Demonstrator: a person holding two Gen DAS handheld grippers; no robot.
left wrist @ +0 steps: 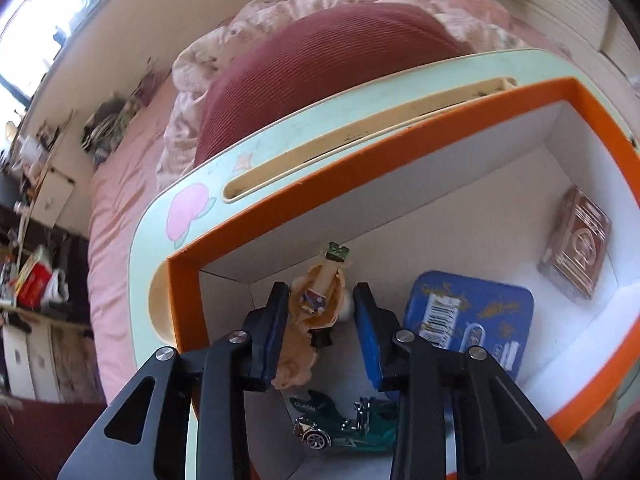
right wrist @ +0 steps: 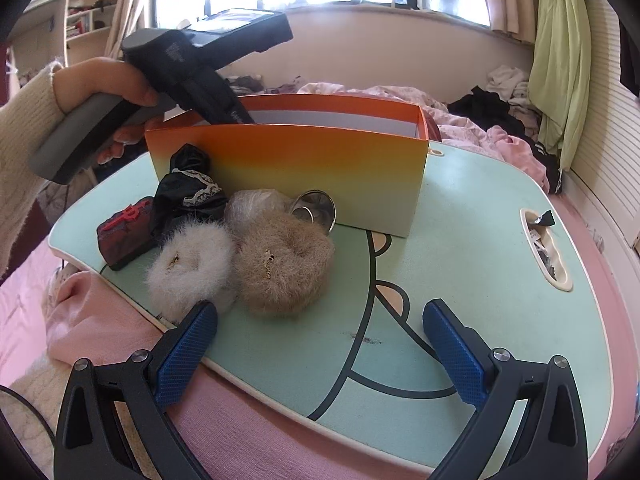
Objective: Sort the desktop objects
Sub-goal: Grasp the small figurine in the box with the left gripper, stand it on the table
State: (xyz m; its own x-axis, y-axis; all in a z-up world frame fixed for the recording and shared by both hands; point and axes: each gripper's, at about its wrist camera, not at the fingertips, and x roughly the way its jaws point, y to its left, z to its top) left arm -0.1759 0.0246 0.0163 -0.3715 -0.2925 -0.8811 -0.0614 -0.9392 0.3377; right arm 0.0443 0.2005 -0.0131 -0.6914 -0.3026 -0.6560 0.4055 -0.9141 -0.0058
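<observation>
**One charm over the box, a heap left on the table**

One tan plush charm [left wrist: 316, 312] sits between the jaws of the left gripper [left wrist: 320, 290]. The left pad is sunk into its fur and the right pad touches a pale tuft, so I judge it pinched rather than loose. Its long axis runs along the fingers, with the green cap at the far end. It hangs inside the orange box [left wrist: 280, 212], close to the box's left wall. A green toy car [left wrist: 344, 428] lies just below and nearer. The release therefore looks like a plain drop, though the charm may land on the car.

Only the left wrist view shows the box's inside, with a blue tin [left wrist: 480, 312] to the right and a brown card pack [left wrist: 576, 248] far right.

Only the right wrist view shows what remains outside on the mint lap table [right wrist: 460, 240]. A white fluffy ring [right wrist: 192, 264] and a tan fluffy ring [right wrist: 284, 264] touch each other, and a black lace pouch [right wrist: 188, 192] lies behind them against the box. The right gripper [right wrist: 320, 307], spread wide and empty, hovers at the table's near edge just beside the white ring. It is the nearer one for that heap.
</observation>
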